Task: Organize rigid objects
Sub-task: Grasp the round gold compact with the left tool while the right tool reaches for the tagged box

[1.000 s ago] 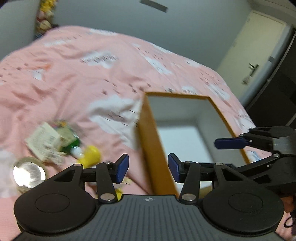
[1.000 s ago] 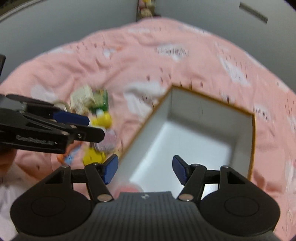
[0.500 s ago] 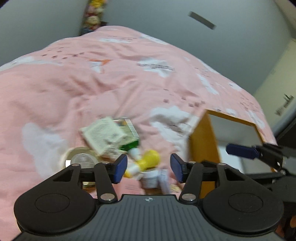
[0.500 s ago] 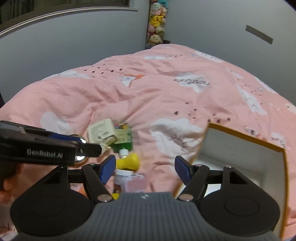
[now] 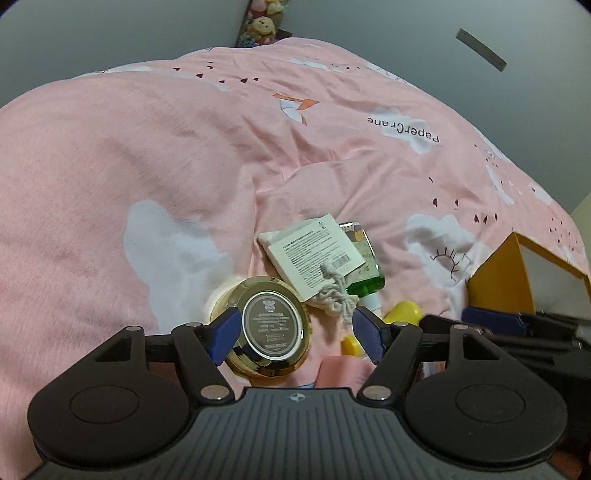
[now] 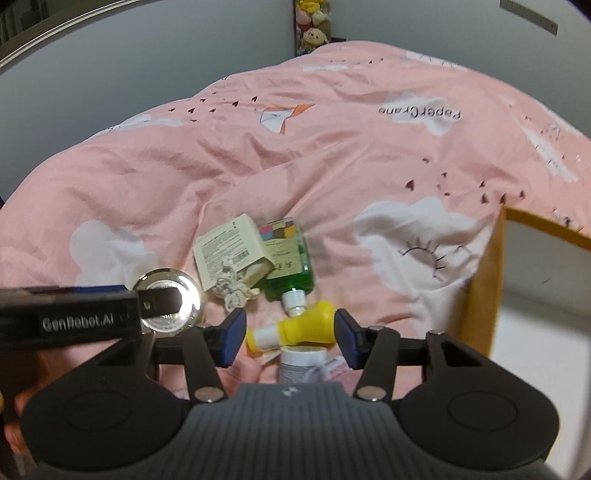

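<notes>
Left gripper [image 5: 295, 334], jaws just opening wide, straddles gold tin [image 5: 271, 328]: centre first. Right gripper [image 6: 290, 336], narrowing, brackets yellow bottle [image 6: 306, 325], untouched.

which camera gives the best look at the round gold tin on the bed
The left wrist view: the gold tin sits close between the fingers, its printed lid sharp. In the right wrist view the tin is glare-washed and partly hidden behind the left gripper.

Pink duvet [image 5: 155, 155] (cloud print), plush toys [image 6: 312, 26] behind.
</notes>
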`<action>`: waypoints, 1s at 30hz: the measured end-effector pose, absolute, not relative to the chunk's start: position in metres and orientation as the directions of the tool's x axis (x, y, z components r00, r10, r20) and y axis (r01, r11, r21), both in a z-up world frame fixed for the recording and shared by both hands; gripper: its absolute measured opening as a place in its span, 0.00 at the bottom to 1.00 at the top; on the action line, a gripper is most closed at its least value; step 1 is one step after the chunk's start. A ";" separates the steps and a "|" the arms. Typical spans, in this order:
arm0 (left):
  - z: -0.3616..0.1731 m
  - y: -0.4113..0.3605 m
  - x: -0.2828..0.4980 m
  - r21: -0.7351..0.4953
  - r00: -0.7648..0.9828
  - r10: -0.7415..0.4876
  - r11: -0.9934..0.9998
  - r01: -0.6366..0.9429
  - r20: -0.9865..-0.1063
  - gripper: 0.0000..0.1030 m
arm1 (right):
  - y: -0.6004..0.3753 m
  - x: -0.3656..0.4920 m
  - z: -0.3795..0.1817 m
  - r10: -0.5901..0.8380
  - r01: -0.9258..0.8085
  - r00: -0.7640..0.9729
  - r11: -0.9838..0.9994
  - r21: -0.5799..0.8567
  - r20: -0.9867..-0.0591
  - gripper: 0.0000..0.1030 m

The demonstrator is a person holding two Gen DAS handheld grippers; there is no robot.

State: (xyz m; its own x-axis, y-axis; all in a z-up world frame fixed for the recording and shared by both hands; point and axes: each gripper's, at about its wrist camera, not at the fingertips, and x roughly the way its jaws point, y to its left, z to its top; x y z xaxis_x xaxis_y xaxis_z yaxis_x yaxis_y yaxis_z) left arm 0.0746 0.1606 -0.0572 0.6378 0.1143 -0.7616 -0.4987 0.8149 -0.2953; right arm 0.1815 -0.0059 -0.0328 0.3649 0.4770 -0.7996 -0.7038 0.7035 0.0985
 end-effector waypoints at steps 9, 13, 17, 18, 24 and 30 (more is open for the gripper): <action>-0.066 0.153 0.075 -0.220 0.655 0.164 0.859 -0.462 -0.737 0.85 | 0.004 0.192 -0.051 0.466 -0.687 0.332 0.715 0.128 -0.820 0.51; -0.070 0.149 0.080 -0.176 0.651 0.189 0.874 -0.453 -0.735 0.86 | 0.002 0.196 -0.056 0.464 -0.681 0.321 0.719 0.139 -0.826 0.50; -0.077 0.145 0.092 -0.050 0.571 0.263 0.880 -0.473 -0.778 0.84 | 0.001 0.201 -0.058 0.473 -0.678 0.312 0.718 0.156 -0.824 0.51; -0.079 0.142 0.094 -0.014 0.552 0.283 0.882 -0.472 -0.784 0.84 | 0.001 0.203 -0.058 0.475 -0.680 0.309 0.716 0.158 -0.824 0.51; -0.091 0.129 0.108 0.102 0.490 0.317 0.904 -0.416 -0.812 0.91 | 0.000 0.208 -0.062 0.477 -0.690 0.292 0.705 0.162 -0.829 0.51; -0.104 0.122 0.117 0.189 0.453 0.370 0.899 -0.396 -0.811 0.89 | 0.004 0.212 -0.068 0.465 -0.690 0.283 0.706 0.158 -0.839 0.51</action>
State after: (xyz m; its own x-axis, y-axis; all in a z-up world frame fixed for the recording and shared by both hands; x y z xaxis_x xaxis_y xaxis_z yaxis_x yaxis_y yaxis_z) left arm 0.1173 0.1222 -0.1042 0.4529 0.3702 -0.8111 -0.3963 0.8985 0.1888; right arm 0.2118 0.0039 -0.0680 0.2835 0.4651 -0.8386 -0.6903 0.7060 0.1582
